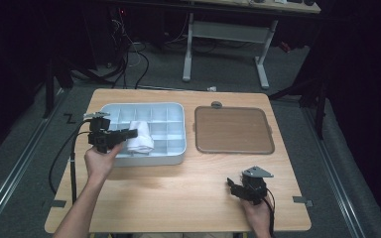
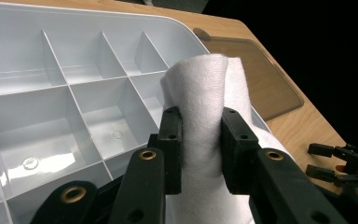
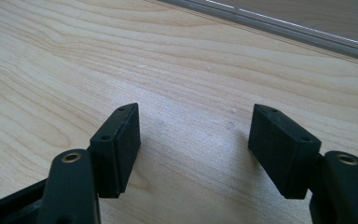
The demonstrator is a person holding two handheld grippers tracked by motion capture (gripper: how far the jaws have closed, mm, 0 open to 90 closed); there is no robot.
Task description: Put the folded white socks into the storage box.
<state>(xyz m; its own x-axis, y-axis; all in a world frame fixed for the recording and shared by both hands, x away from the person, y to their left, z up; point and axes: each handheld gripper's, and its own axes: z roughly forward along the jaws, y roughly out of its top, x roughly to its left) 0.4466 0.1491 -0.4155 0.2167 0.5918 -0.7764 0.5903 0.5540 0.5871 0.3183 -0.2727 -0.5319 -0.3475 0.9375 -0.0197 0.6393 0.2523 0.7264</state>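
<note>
While over tray [image 2: 37, 28], cloth [image 2: 200, 93] between fingers [image 2: 171, 140]

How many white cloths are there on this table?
1. The white cloth, rolled or folded, is pinched between the jaws of the left gripper over the grey divided tray. Nothing else white lies in the compartments that can be seen.

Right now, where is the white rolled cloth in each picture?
High view: the white cloth sits left of middle, over the grey tray.
Left gripper view: it stands in the middle, pinched by the left gripper.
Right gripper view: bare wooden table instead.
Shared landmark: the wooden table.
</note>
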